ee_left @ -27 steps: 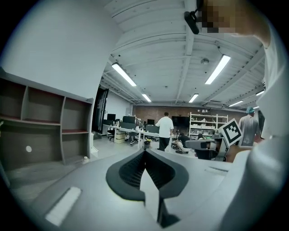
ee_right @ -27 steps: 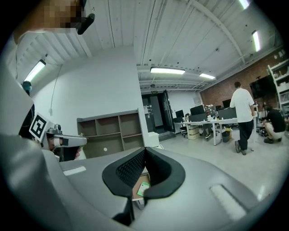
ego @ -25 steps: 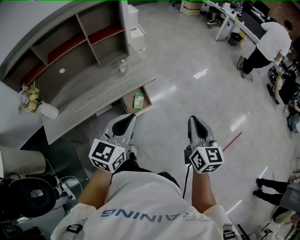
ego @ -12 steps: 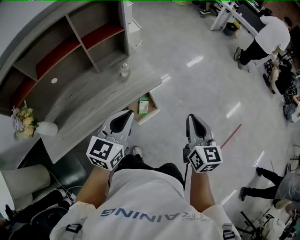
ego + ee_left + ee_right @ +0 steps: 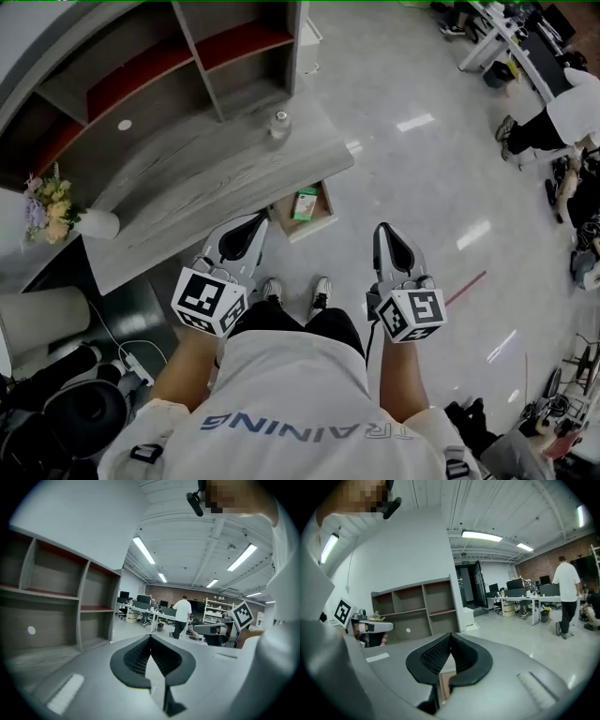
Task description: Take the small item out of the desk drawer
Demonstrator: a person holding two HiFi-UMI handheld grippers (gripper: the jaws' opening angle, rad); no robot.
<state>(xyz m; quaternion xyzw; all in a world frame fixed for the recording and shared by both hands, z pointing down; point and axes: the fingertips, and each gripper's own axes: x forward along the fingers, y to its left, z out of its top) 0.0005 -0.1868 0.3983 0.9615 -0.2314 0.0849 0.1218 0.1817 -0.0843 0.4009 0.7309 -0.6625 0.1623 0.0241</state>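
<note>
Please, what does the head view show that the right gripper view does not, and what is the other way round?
Only the head view: the small green box lying in the open drawer, the bottle on the desk, the flowers and the person's shoes.

Only the right gripper view: the ceiling lights and a dark doorway.

Both: the shelf unit, the left tool and the right tool, whose jaws are shut with nothing between them.

Steep overhead view, two low forward views
Head camera looks down on the desk [image 5: 202, 183]; both gripper views face forward at close range, sharing the shelf unit [image 5: 412, 611]
</note>
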